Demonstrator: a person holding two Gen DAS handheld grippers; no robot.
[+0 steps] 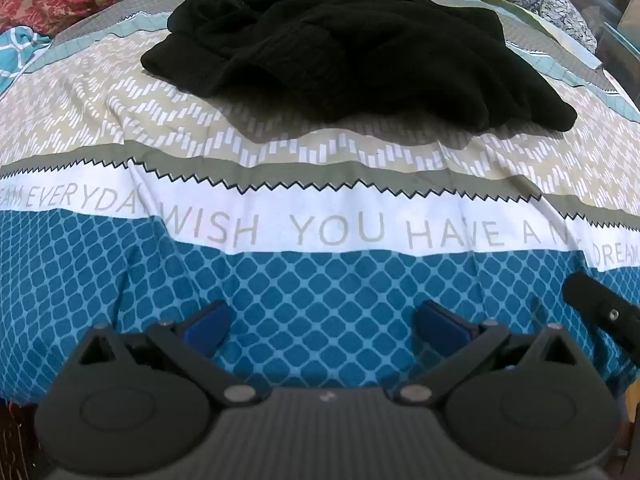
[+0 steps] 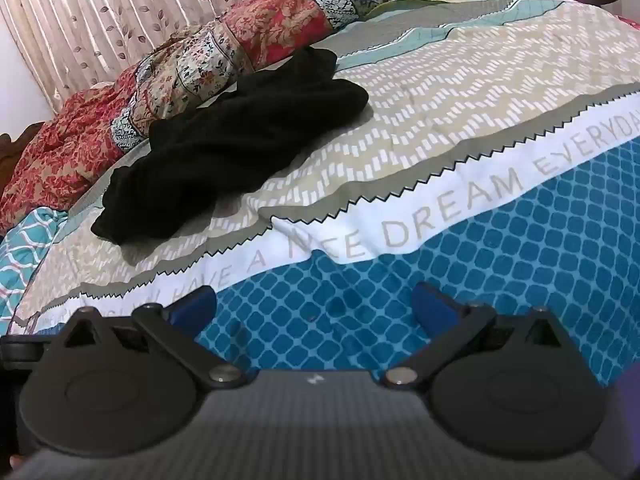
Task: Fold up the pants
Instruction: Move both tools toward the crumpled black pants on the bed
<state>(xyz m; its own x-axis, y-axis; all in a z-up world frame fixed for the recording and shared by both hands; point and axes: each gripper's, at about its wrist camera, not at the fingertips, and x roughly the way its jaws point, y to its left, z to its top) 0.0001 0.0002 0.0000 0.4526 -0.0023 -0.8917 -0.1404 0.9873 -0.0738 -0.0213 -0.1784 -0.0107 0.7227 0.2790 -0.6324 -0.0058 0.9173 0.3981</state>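
Observation:
Black pants (image 1: pixel 344 52) lie crumpled in a heap on the far part of the bed, on the beige zigzag band of the sheet. They also show in the right wrist view (image 2: pixel 236 140), up and to the left. My left gripper (image 1: pixel 322 322) is open and empty, over the blue patterned band near the bed's front edge, well short of the pants. My right gripper (image 2: pixel 314 306) is open and empty over the same blue band. Part of the right gripper (image 1: pixel 600 310) shows at the right edge of the left wrist view.
The bed sheet (image 1: pixel 320 224) has a white band with printed words. A red and floral quilt (image 2: pixel 200 64) is bunched along the far side of the bed. A leaf-print curtain (image 2: pixel 100 8) hangs behind it. A teal patterned cloth (image 2: pixel 24 240) lies at the left.

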